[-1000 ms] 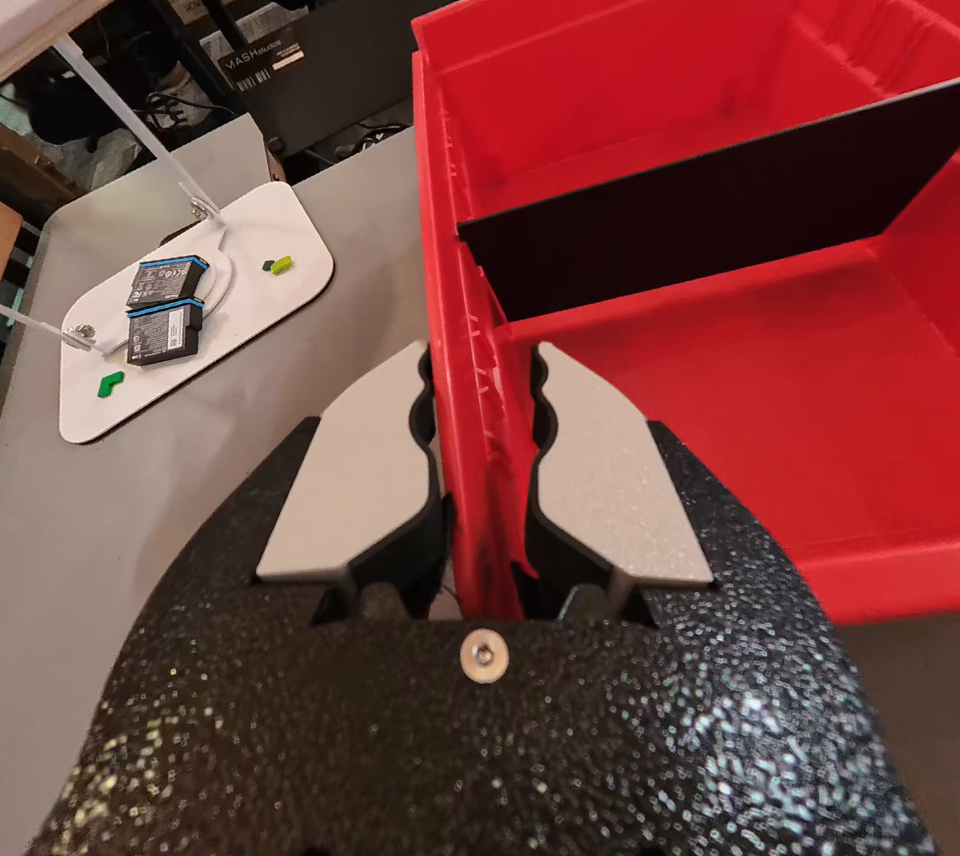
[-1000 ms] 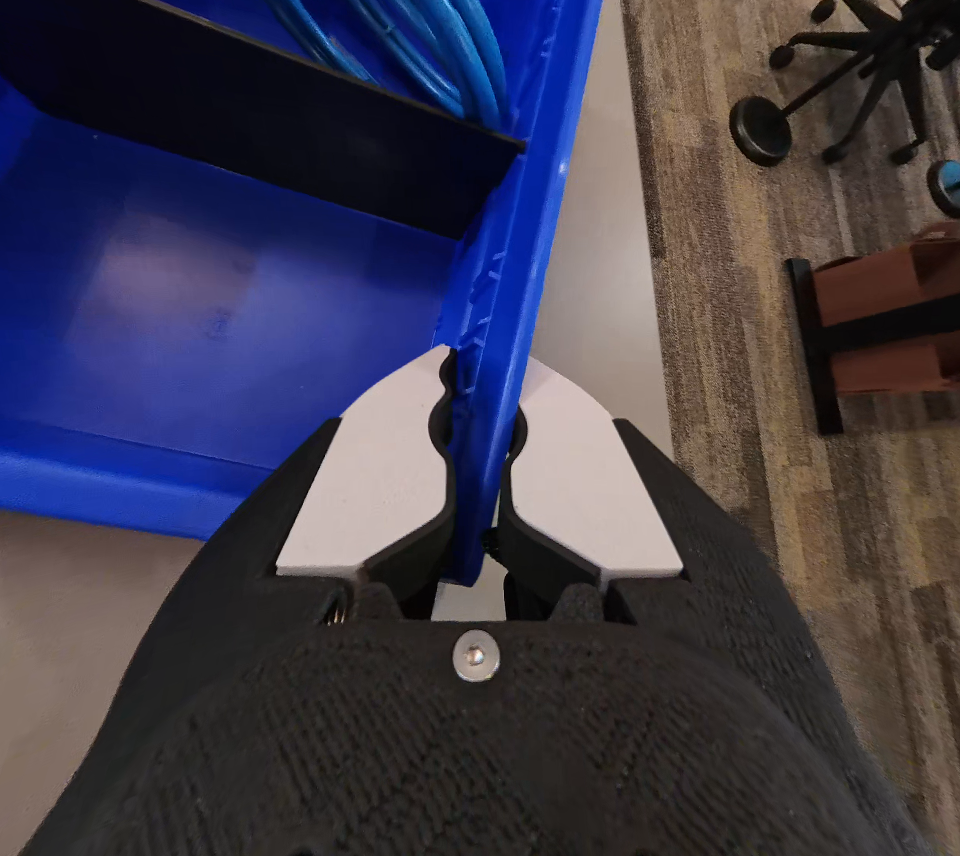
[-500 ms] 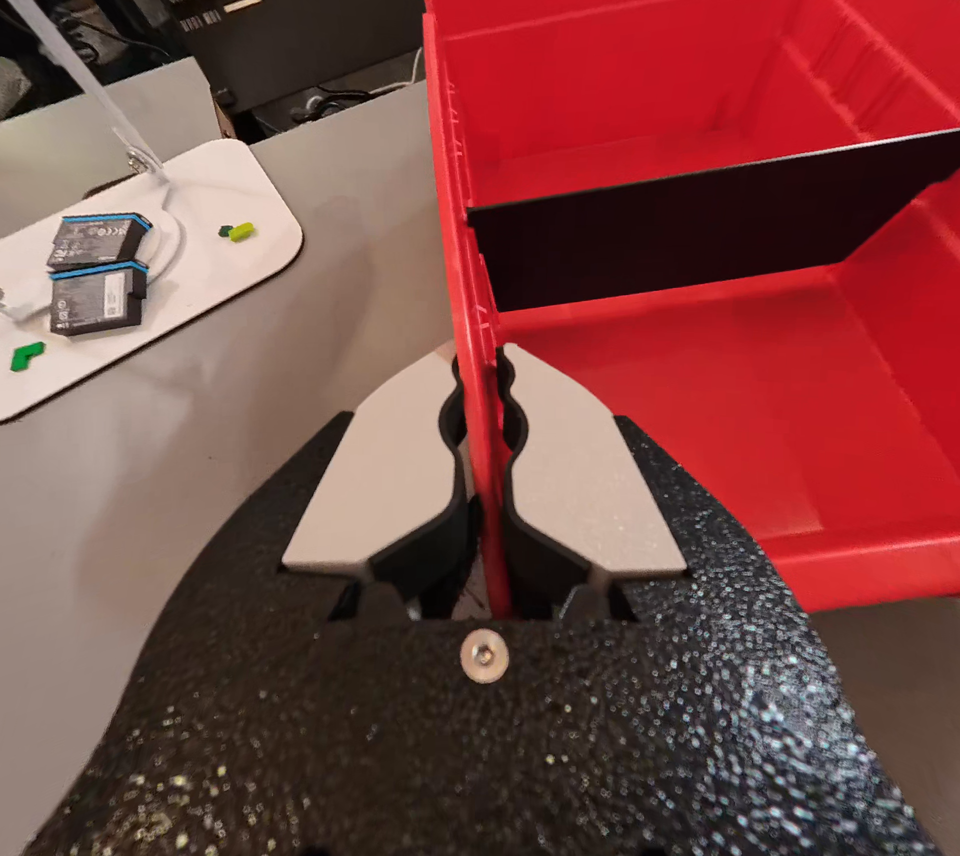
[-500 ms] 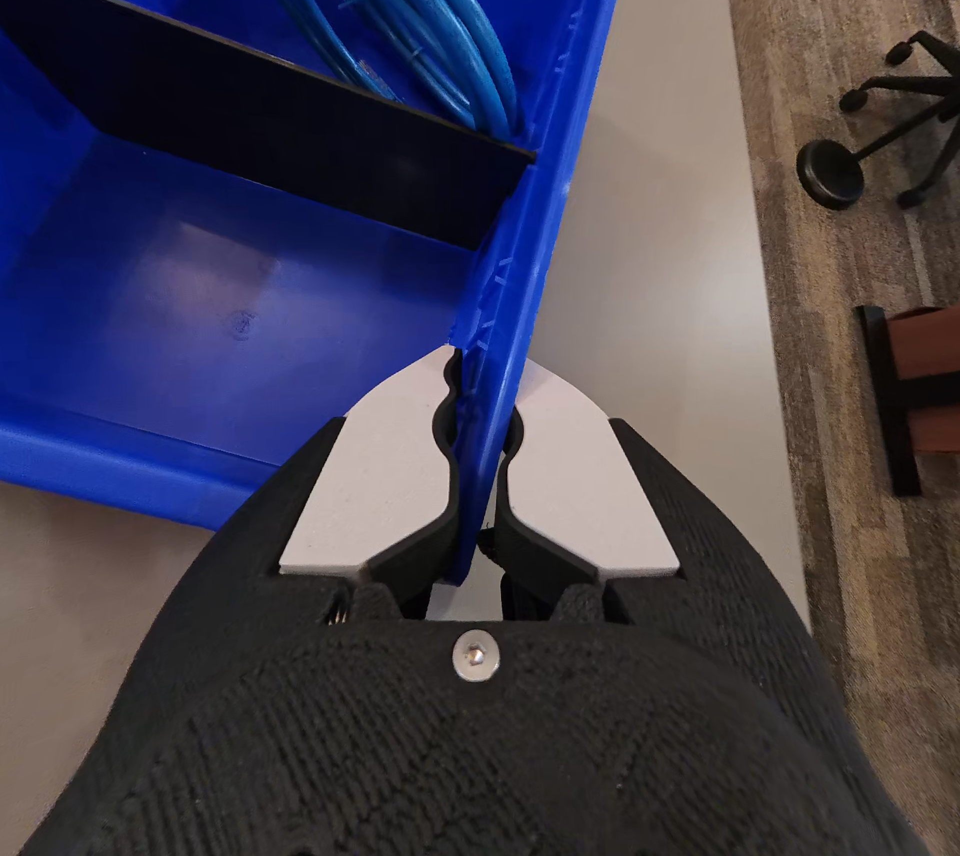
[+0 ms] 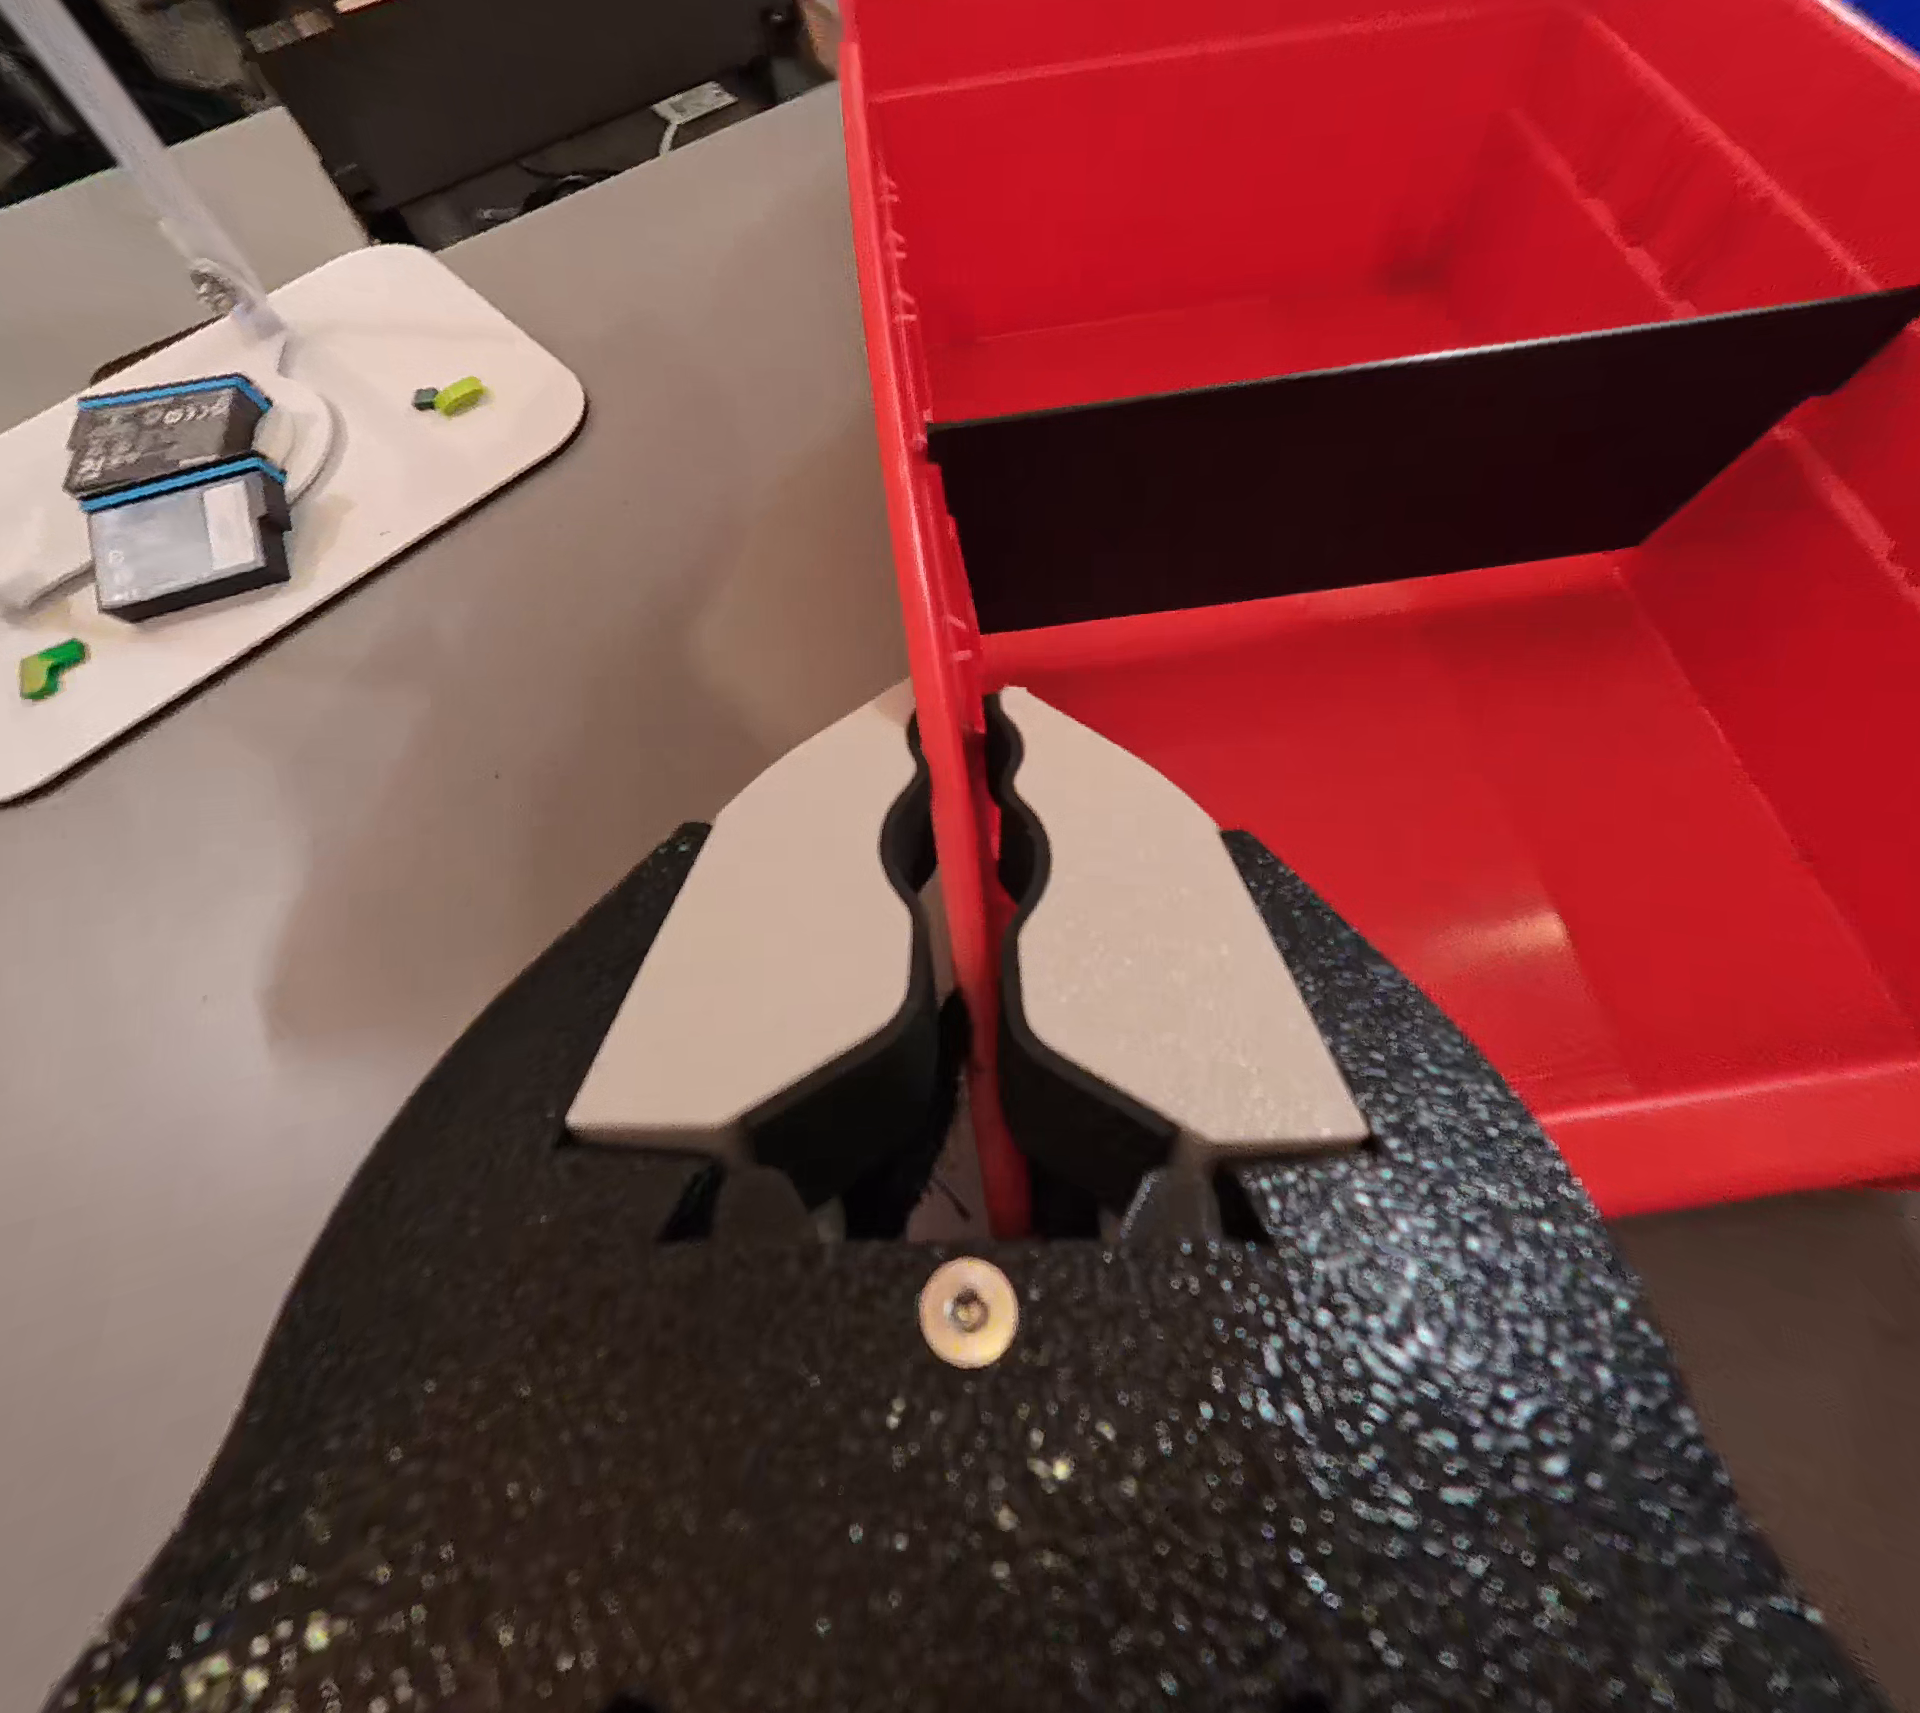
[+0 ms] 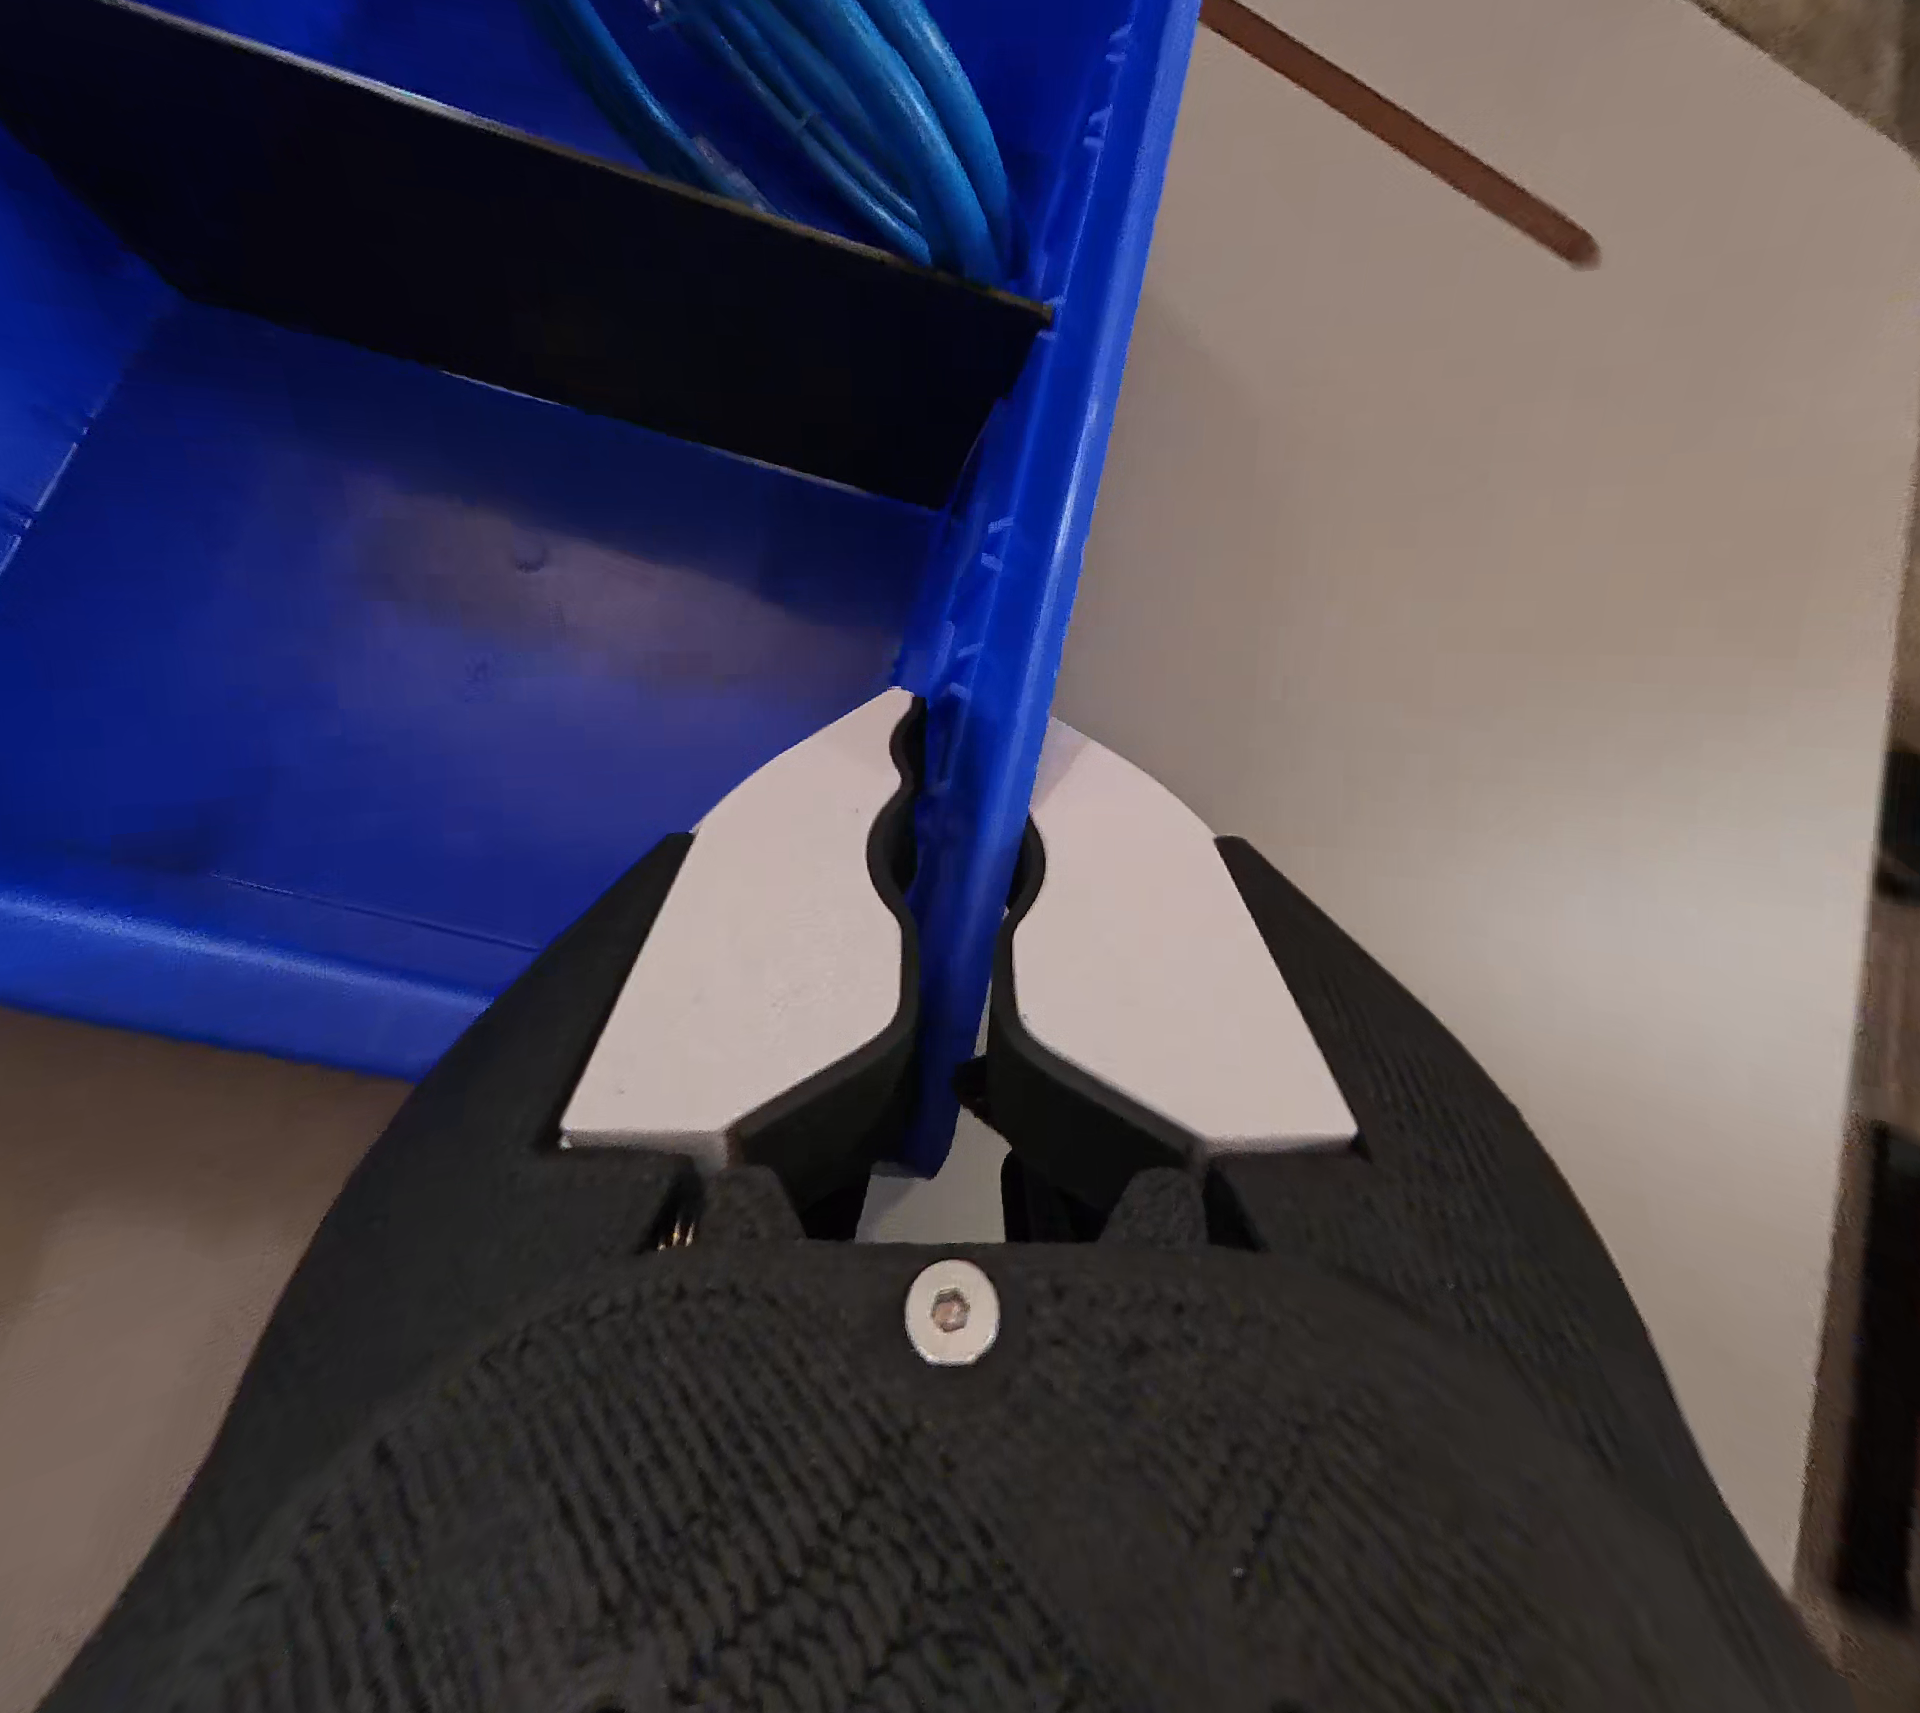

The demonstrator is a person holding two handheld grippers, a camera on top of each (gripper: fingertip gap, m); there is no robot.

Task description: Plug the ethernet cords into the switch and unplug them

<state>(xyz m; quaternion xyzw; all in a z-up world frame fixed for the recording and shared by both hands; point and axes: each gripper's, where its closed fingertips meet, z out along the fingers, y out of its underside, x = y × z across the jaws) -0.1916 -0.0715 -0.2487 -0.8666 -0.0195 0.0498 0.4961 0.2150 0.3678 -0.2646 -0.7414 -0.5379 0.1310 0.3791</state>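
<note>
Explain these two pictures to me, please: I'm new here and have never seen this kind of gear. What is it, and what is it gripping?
Each picture comes from a camera on a hand-held claw, looking along its two fingers. In the left view, the left claw pinches the side wall of a red bin with a black divider; both halves look empty. Beside it on the grey table lies a white board carrying two batteries. In the right view, the right claw pinches the wall of a blue bin holding blue cables.
</note>
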